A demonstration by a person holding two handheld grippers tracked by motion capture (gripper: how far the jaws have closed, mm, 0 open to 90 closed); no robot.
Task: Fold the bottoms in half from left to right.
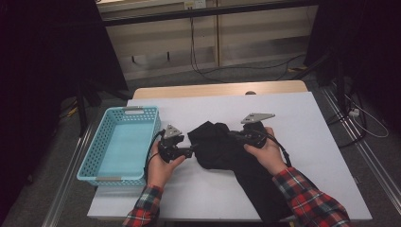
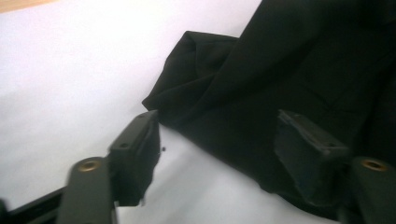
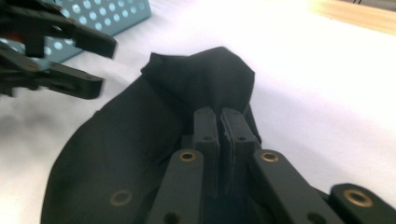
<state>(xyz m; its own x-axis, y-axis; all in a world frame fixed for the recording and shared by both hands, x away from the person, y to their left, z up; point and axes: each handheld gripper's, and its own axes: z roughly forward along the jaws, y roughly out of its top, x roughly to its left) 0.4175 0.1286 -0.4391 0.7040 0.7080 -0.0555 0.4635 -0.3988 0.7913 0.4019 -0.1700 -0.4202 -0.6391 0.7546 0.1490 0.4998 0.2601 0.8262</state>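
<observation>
A black cloth [image 1: 218,146] lies crumpled in the middle of the white table [image 1: 302,123], with one part running toward the front edge. My right gripper [image 1: 232,136] rests on its right half; in the right gripper view its jaws [image 3: 222,123] are shut, pinching a raised fold of the cloth [image 3: 205,79]. My left gripper [image 1: 191,151] sits at the cloth's left edge. In the left gripper view it [image 2: 219,140] is open, with the cloth's edge [image 2: 261,98] lying between the jaws and under one of them. The right gripper view also has the left gripper [image 3: 103,67] open at its upper left.
A light blue perforated basket [image 1: 142,111] stands at the table's left side, close beside my left hand; its wall [image 3: 116,14] is behind the left gripper. Bare white table lies at the back and to the right. A wooden strip [image 1: 217,89] borders the far edge.
</observation>
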